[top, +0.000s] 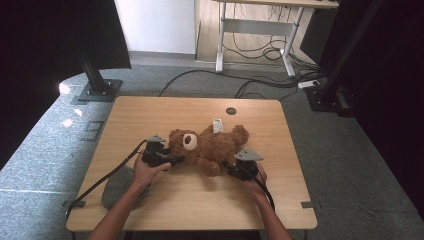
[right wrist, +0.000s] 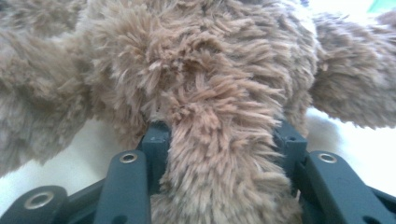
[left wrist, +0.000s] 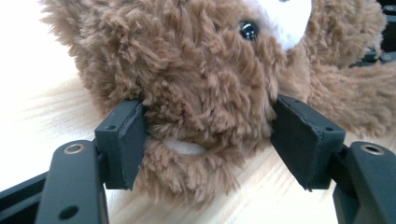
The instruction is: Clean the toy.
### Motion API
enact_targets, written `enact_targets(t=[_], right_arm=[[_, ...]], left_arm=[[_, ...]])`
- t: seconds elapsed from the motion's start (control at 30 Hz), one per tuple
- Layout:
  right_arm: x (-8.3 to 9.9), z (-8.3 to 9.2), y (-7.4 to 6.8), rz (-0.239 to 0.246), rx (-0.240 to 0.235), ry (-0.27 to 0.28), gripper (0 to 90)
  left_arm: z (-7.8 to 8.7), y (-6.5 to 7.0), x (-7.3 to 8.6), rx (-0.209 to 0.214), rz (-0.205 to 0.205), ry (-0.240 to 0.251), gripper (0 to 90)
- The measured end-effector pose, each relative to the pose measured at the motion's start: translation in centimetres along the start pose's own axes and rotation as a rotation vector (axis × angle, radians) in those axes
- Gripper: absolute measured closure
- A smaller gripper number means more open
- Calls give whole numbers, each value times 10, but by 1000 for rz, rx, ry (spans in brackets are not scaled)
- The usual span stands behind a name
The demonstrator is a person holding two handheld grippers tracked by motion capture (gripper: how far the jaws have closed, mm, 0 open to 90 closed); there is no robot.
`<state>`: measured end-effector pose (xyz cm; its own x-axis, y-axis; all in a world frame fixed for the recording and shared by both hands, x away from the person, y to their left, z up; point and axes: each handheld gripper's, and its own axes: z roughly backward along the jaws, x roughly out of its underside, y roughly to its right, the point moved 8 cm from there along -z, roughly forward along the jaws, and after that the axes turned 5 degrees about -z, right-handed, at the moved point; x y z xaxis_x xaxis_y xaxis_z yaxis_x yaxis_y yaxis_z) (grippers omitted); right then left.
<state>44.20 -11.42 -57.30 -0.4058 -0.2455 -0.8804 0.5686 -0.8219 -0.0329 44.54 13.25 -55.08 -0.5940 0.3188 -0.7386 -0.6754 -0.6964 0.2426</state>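
Observation:
A brown teddy bear [top: 210, 145] lies on its back in the middle of the wooden table [top: 150, 115], head to the left. My left gripper [top: 177, 159] stands at the head. In the left gripper view its jaws are wide apart around the bear's head [left wrist: 196, 70], and the pads [left wrist: 128, 140] just meet the fur without squeezing it. My right gripper [top: 227, 167] is at the bear's near leg. In the right gripper view that leg [right wrist: 219, 154] fills the gap between the jaws, and its fur spills over both of them.
A white label [top: 217, 125] sticks out at the bear's far side, near a round hole [top: 230, 111] in the tabletop. A grey lump [top: 117, 187] lies under the left forearm. Black stand bases [top: 99, 91] and floor cables [top: 260, 82] lie beyond the table.

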Motion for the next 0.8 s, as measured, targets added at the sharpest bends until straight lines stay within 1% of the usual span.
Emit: enact_targets(t=[0.1, 0.13, 0.17, 0.2, 0.23, 0.27, 0.3, 0.37, 0.4, 0.53, 0.63, 0.8], right_arm=[[-5, -6, 9, -7, 18, 8, 463], [-7, -7, 11, -10, 25, 17, 440], [-9, -7, 13, -17, 33, 33, 417], [-10, -6, 14, -34, 39, 42, 403], [-11, -3, 14, -47, 40, 50, 377], [-12, 0, 14, -49, 47, 59, 341], [-13, 5, 13, -53, 46, 71, 319], [-16, 16, 9, -66, 25, 117, 308], [-17, 21, 8, -70, 20, 123, 303], [-9, 36, 3, -69, 10, 119, 293], [-3, 46, 1, -78, -1, 119, 293], [11, 59, -3, -87, -23, 90, 290]], left_arm=[[-1, -1, -1, -4, -4, -3, 290], [0, -2, -1, -12, -6, 0, 289], [2, -2, 0, -16, -5, 7, 290], [5, -3, 0, -16, -3, 13, 289], [8, -3, 1, -12, 0, 23, 286], [13, -3, 2, -9, 2, 32, 284], [17, -3, 3, -8, -4, 37, 283], [26, -3, 6, -13, -7, 47, 281], [30, -3, 8, -13, -6, 54, 281], [47, 1, 14, -8, -5, 86, 280], [56, 6, 21, -9, -23, 89, 280], [69, 15, 32, 2, -35, 95, 279]])
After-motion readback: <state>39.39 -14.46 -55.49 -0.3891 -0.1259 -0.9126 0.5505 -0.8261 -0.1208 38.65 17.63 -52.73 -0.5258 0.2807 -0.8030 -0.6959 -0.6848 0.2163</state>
